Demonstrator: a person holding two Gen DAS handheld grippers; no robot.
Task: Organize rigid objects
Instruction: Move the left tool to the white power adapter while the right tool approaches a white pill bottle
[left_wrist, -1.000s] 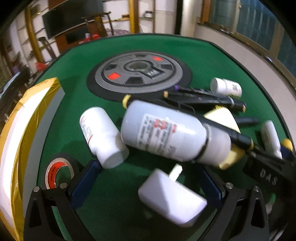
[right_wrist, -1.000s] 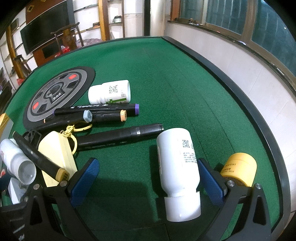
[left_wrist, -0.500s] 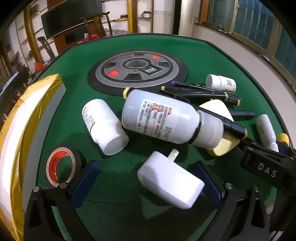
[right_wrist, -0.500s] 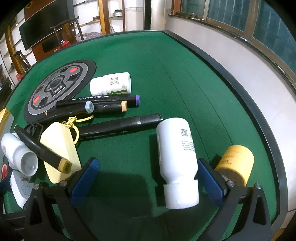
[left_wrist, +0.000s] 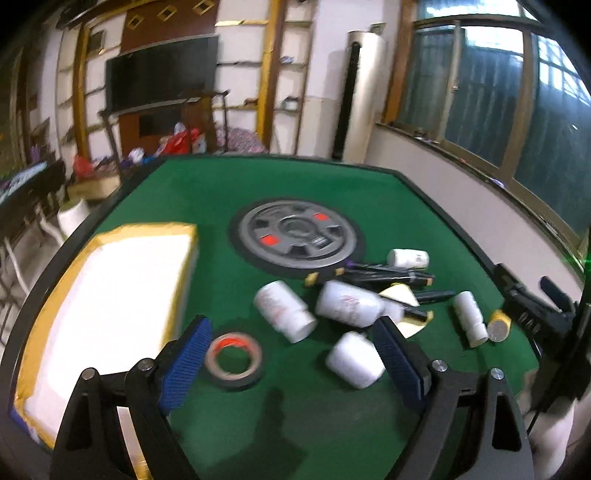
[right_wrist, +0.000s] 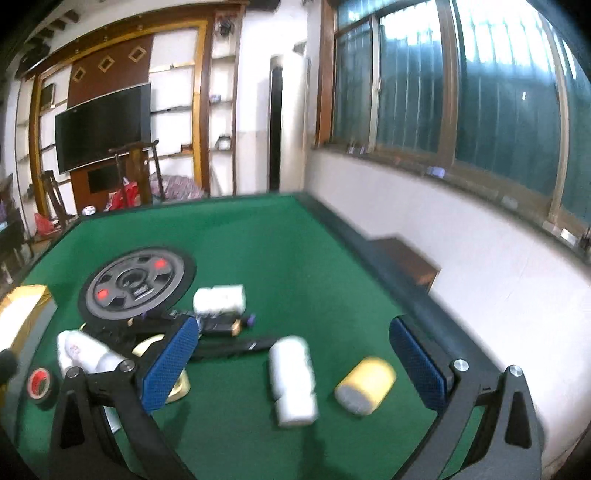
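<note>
Left tool (left_wrist: 291, 354) at the bottom of its own view, blue pads (left_wrist: 186, 360) spread wide, nothing between them, jaws just closed a little. Pitched down toward the surface. Right tool (right_wrist: 295, 365) low in its own frame, blue pads (right_wrist: 168, 365) wide apart, gripping nothing, aimed more shallowly. Right tool's black body also at the right edge of the left view, bare skin just below it at the lower right corner.

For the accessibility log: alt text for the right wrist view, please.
The open right gripper hovers empty over a green table where a white bottle and a yellow jar lie on their sides. Markers, more bottles and a tape roll clutter the left.
</note>
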